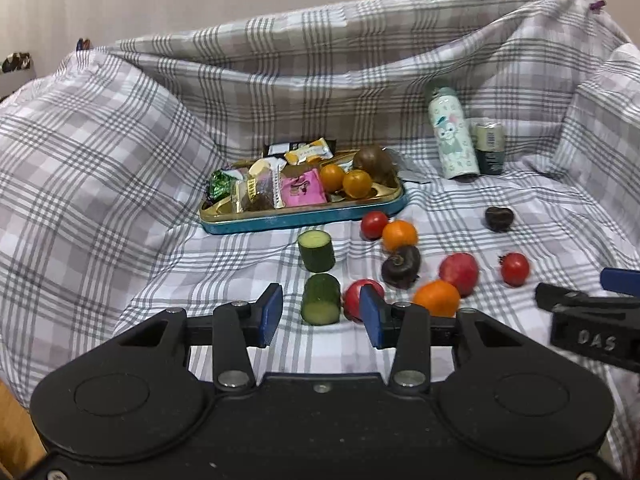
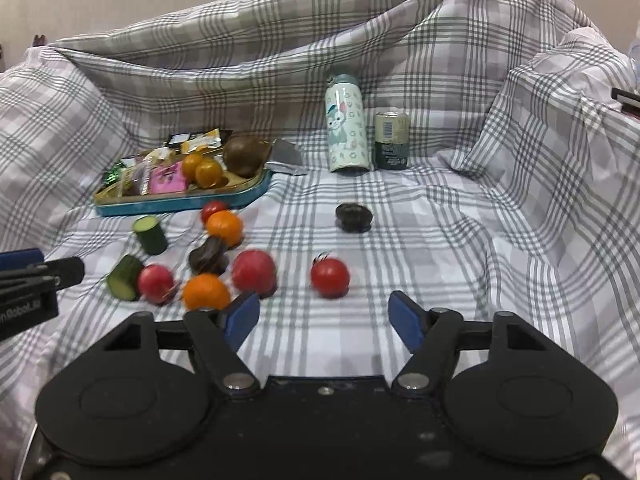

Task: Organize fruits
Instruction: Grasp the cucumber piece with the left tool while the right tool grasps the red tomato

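Loose fruit lies on the checked cloth: two cucumber pieces (image 1: 320, 304) (image 1: 317, 250), red apples (image 1: 459, 273) (image 1: 357, 295), oranges (image 1: 437, 298) (image 1: 399, 234), tomatoes (image 1: 515, 268) (image 1: 374, 224) and dark fruits (image 1: 401, 266) (image 1: 499, 218). A teal tray (image 1: 304, 218) holds snack packets, two oranges (image 1: 346, 180) and a brown fruit (image 1: 373, 162). My left gripper (image 1: 320, 314) is open just in front of the near cucumber piece. My right gripper (image 2: 324, 316) is open, with the stemmed tomato (image 2: 330, 277) just beyond its fingertips.
A printed bottle (image 2: 346, 128) and a dark green can (image 2: 392, 141) stand at the back right. The cloth rises in folds on the left, back and right. The right gripper's fingers (image 1: 580, 304) show at the right edge of the left wrist view.
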